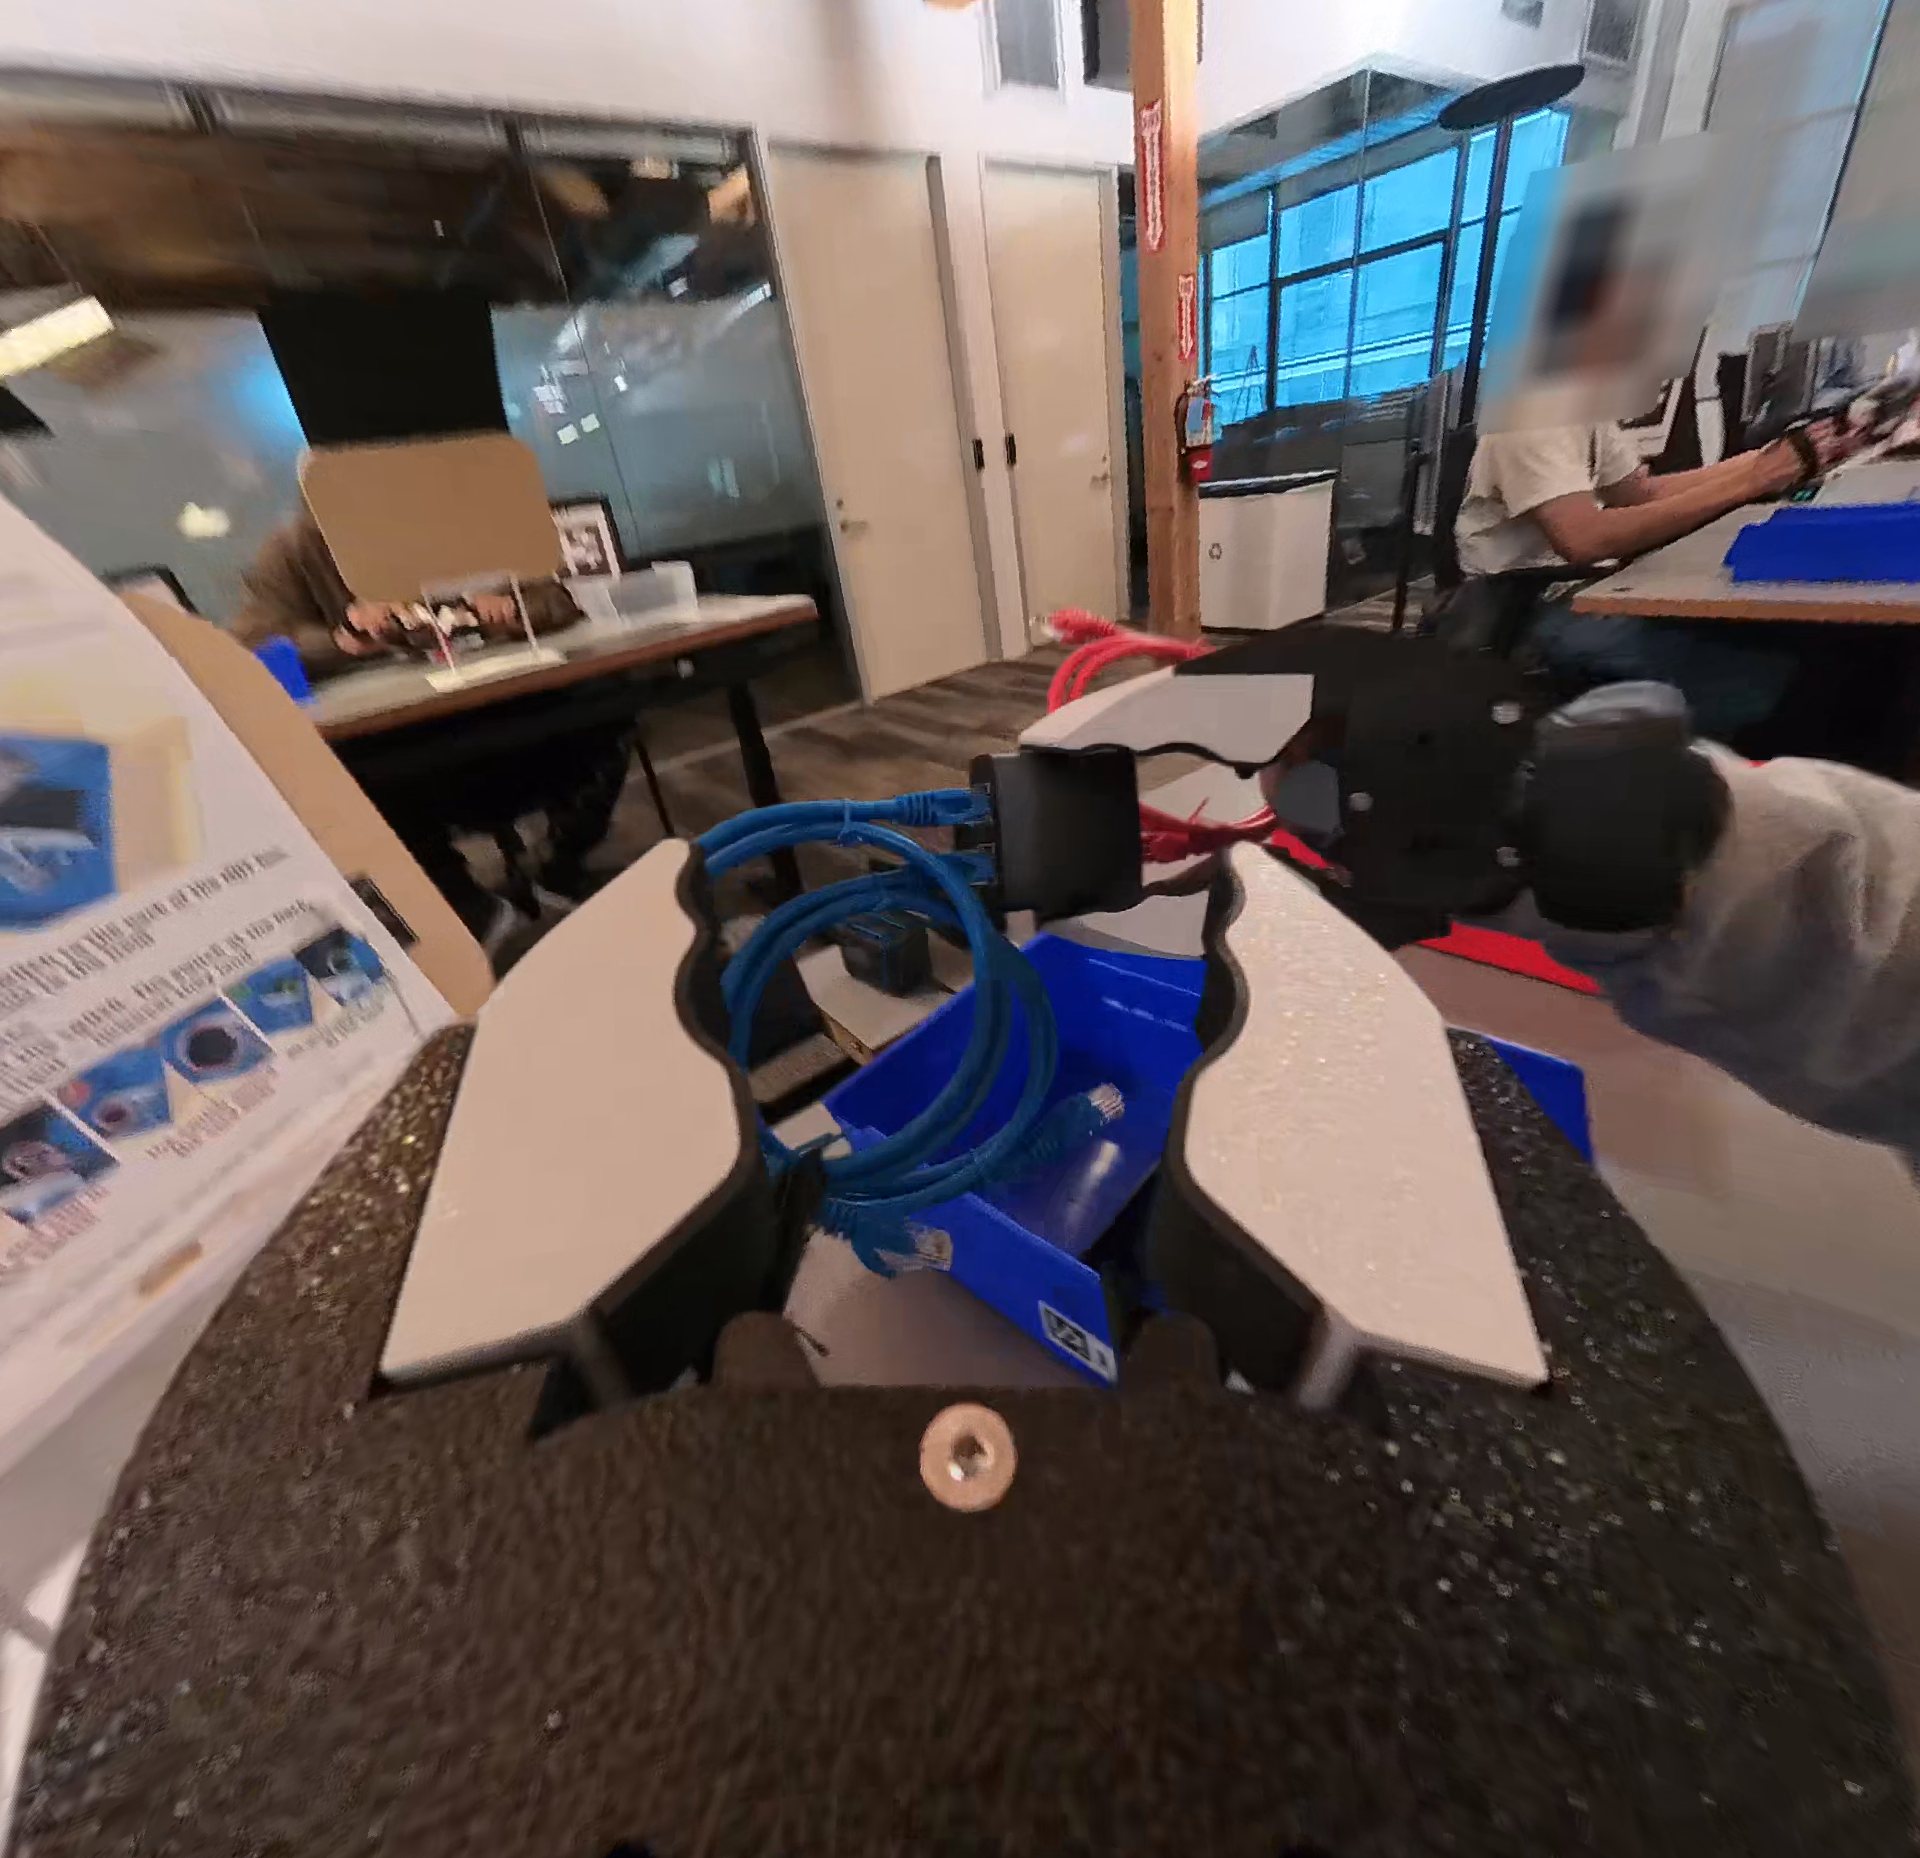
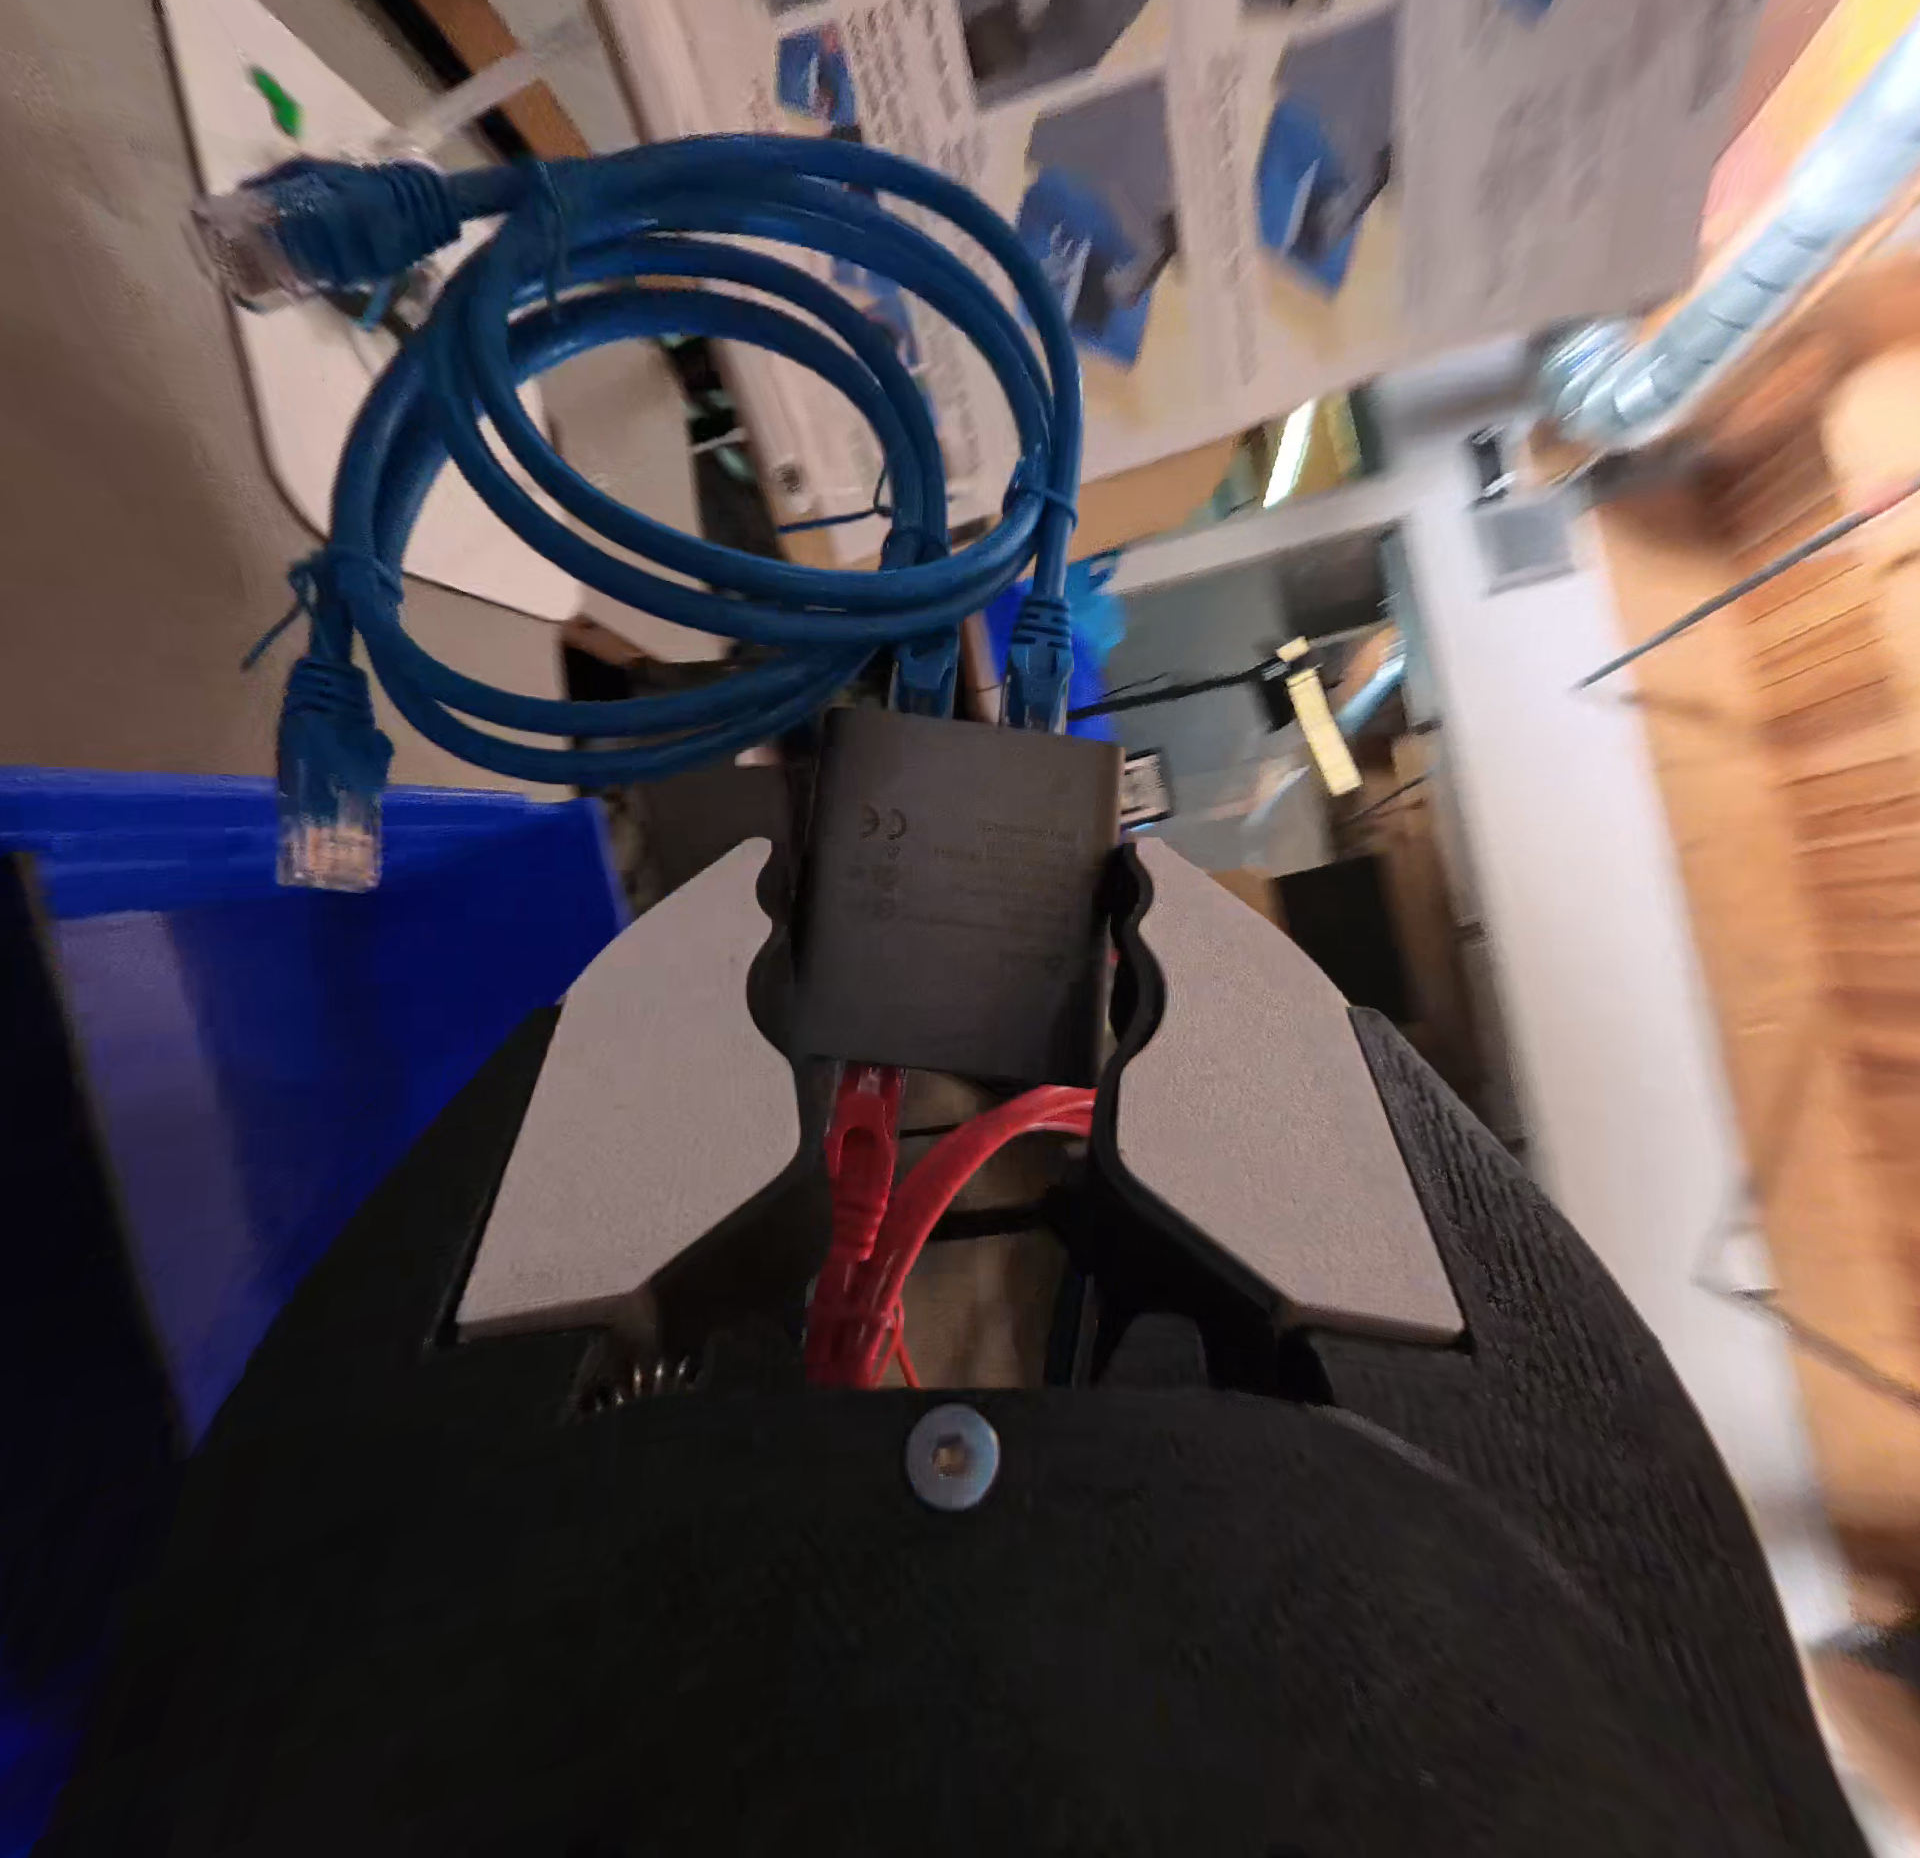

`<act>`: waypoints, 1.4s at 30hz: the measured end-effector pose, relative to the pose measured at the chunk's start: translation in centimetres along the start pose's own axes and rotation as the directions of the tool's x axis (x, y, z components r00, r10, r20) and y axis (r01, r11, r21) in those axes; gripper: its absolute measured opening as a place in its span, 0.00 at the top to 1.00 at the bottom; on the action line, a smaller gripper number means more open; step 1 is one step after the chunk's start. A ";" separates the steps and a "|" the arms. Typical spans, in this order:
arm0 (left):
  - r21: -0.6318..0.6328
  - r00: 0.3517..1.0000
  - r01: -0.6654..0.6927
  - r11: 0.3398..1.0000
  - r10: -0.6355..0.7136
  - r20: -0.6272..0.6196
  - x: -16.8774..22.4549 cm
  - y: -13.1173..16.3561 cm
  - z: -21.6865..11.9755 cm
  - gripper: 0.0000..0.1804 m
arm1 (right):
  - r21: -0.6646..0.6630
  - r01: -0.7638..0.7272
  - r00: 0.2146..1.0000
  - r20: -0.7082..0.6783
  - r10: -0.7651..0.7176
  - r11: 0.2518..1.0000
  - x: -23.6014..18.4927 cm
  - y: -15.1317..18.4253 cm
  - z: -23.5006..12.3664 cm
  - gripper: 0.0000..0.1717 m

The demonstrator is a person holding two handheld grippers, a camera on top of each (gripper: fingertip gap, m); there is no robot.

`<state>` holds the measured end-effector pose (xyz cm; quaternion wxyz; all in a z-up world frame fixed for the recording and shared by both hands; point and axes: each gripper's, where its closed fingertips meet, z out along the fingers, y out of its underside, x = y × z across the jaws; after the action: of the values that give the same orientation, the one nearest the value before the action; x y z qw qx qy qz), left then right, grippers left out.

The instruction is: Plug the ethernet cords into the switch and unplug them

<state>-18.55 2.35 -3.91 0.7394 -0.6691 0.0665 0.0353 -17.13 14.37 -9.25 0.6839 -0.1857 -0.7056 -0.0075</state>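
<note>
The switch is seen as a small, flat black box with faint moulded markings on its face, held up in the air above a blue bin. Two blue ethernet cords are plugged into its far edge and coiled in tied loops, their free clear-tipped plugs dangling; a red cord is plugged into the near edge — a second red one is possibly beside it, though blur obscures this. The switch is clamped between the right gripper's pads. The left gripper is spread wide, nothing gripped — the blue loops hang between its fingers.
</note>
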 end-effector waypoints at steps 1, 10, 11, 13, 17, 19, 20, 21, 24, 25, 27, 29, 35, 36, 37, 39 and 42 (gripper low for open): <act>0.017 0.999 -0.050 0.999 0.050 0.016 0.3 -0.4 -0.2 0.52 | 0.019 0.077 0.996 -0.046 -0.077 0.997 0.5 -1.0 -0.4 0.66; -0.160 0.937 -0.337 0.928 0.347 0.042 0.3 1.0 -1.8 0.56 | 0.232 0.438 0.887 -0.271 -0.375 0.868 0.9 -10.8 -3.1 0.67; -0.186 0.930 -0.351 0.918 0.365 0.041 0.1 1.0 -2.3 0.57 | 0.238 0.483 0.862 -0.301 -0.409 0.843 0.7 -11.7 -3.2 0.66; -0.230 0.909 -0.389 0.892 0.412 0.058 -0.3 0.8 -3.6 0.61 | 0.231 0.561 0.812 -0.336 -0.476 0.795 0.2 -13.0 -3.0 0.66; -0.237 0.878 -0.436 0.868 0.469 0.100 -0.2 -0.5 -6.3 0.65 | 0.249 0.648 0.749 -0.383 -0.541 0.720 -1.0 -15.3 -2.5 0.66; -0.304 0.886 -0.417 0.857 0.457 0.073 0.0 0.3 -6.9 0.61 | 0.281 0.675 0.726 -0.414 -0.548 0.682 -1.7 -16.8 -2.8 0.66; -0.374 0.883 -0.409 0.832 0.464 0.066 -0.3 1.2 -7.1 0.60 | 0.296 0.689 0.714 -0.432 -0.550 0.662 -2.1 -17.7 -3.0 0.66; -0.460 0.867 -0.405 0.790 0.491 0.080 -1.0 2.1 -7.6 0.62 | 0.311 0.703 0.702 -0.451 -0.551 0.640 -2.5 -18.5 -3.3 0.66; -0.611 0.804 -0.458 0.646 0.594 0.025 -0.9 4.2 -8.9 0.69 | 0.348 0.739 0.667 -0.497 -0.556 0.576 -3.8 -20.7 -4.2 0.66; -0.620 0.808 -0.467 0.630 0.588 -0.011 -0.2 4.8 -9.2 0.71 | 0.356 0.749 0.658 -0.507 -0.558 0.560 -4.3 -21.2 -4.5 0.66; -0.595 0.835 -0.471 0.651 0.546 -0.064 1.3 5.3 -9.5 0.76 | 0.364 0.761 0.645 -0.518 -0.562 0.538 -5.1 -22.0 -4.8 0.66; -0.585 0.867 -0.427 0.690 0.496 -0.047 1.2 5.7 -10.2 0.83 | 0.375 0.775 0.629 -0.534 -0.565 0.508 -6.0 -22.4 -5.0 0.67; -0.548 0.921 -0.294 0.783 0.386 0.057 0.2 9.1 -13.3 0.89 | 0.635 0.502 0.861 -0.304 -0.408 0.587 -7.3 -22.1 -7.8 0.77; -0.543 0.924 -0.269 0.796 0.373 0.089 -0.3 9.8 -14.1 0.89 | 0.646 0.424 0.904 -0.259 -0.340 0.635 -6.6 -21.7 -8.2 0.78; -0.530 0.928 -0.244 0.812 0.354 0.114 -0.6 10.5 -14.9 0.89 | 0.651 0.312 0.949 -0.178 -0.260 0.692 -6.3 -21.3 -8.5 0.79; -0.474 0.937 -0.188 0.860 0.302 0.177 -1.0 11.5 -16.1 0.89 | 0.619 0.068 0.995 0.010 -0.095 0.783 -6.8 -20.6 -8.8 0.81; -0.369 0.958 -0.093 0.925 0.184 0.221 -0.8 12.3 -17.2 0.89 | 0.548 -0.214 0.970 0.217 0.110 0.809 -8.7 -19.8 -9.5 0.82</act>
<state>-22.00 -13.45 -17.56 0.6044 -0.7751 0.0121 0.1840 -13.39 -8.82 -12.26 0.6414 -0.0338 -0.7145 0.2774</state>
